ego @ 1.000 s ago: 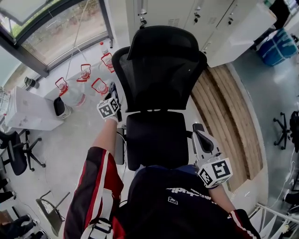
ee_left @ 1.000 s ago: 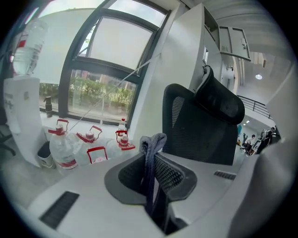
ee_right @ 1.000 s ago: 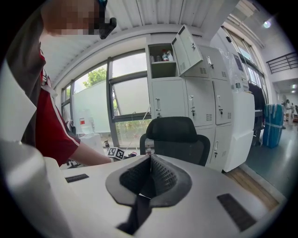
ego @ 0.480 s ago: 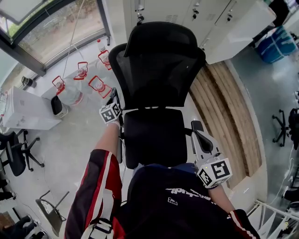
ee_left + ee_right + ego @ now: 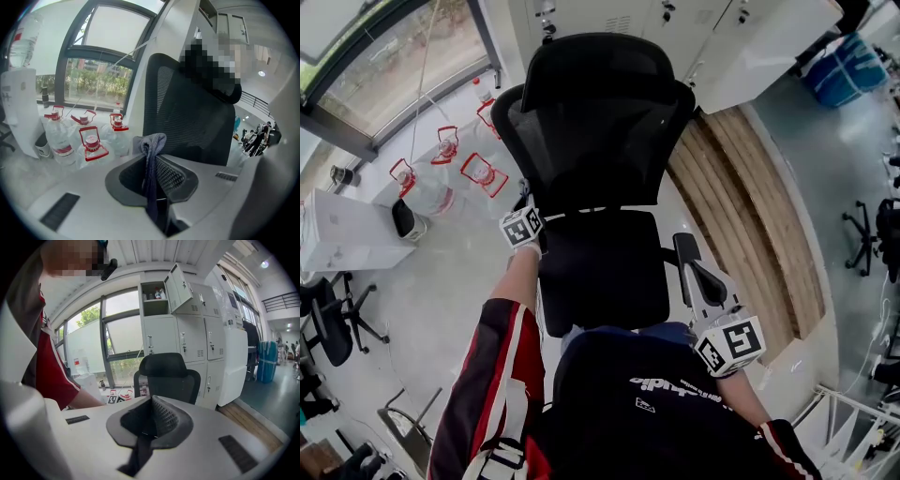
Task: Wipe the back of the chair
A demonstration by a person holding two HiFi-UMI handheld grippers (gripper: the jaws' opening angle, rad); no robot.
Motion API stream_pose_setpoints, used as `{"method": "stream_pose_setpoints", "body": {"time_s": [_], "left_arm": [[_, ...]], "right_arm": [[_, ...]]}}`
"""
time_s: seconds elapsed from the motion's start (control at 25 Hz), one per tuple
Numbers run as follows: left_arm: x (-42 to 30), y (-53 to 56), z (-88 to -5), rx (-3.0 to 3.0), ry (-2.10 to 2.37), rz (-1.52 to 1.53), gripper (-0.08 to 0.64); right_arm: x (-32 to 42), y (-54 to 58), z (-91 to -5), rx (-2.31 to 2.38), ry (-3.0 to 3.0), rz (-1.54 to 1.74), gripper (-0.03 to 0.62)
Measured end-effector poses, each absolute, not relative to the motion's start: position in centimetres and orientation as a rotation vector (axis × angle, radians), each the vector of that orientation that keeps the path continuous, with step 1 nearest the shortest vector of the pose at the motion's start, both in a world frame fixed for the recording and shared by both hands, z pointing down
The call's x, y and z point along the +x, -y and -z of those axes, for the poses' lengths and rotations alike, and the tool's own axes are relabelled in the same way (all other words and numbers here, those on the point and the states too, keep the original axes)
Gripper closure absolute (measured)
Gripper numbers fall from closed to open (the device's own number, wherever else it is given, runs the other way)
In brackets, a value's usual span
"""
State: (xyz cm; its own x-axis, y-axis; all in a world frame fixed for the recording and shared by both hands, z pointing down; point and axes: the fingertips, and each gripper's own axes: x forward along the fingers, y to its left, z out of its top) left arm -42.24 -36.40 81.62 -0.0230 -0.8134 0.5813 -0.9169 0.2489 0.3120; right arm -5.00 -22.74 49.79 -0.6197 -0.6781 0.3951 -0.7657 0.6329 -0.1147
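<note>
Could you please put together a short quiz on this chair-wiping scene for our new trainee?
1. Multiple choice: what does the left gripper hold? A a grey cloth; B a sponge; C nothing.
2. True or false: the right gripper has its jaws wide open.
3. Short answer: in the head view, what stands on the floor to the left of the chair?

Key
1. A: the cloth is pinched between its jaws.
2. False: the jaws are together, with nothing between them.
3. Water jugs with red handles.
</note>
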Motion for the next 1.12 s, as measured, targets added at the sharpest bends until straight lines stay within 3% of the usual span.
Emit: {"method": "stream_pose_setpoints", "body": {"time_s": [0.64, 1.12], "left_arm": [[-30.0, 41.7, -82.1, 1.687, 1.753, -0.252, 0.5], [-15.3, 46.1, -82.7, 1.753, 1.669, -0.232, 0.5]], "right_arm": [[3.0, 25.6, -50.2, 1.215, 2.542, -0.429, 0.578], [13.4, 29.3, -50.8, 1.231, 2.522, -0.432, 0.578]]}}
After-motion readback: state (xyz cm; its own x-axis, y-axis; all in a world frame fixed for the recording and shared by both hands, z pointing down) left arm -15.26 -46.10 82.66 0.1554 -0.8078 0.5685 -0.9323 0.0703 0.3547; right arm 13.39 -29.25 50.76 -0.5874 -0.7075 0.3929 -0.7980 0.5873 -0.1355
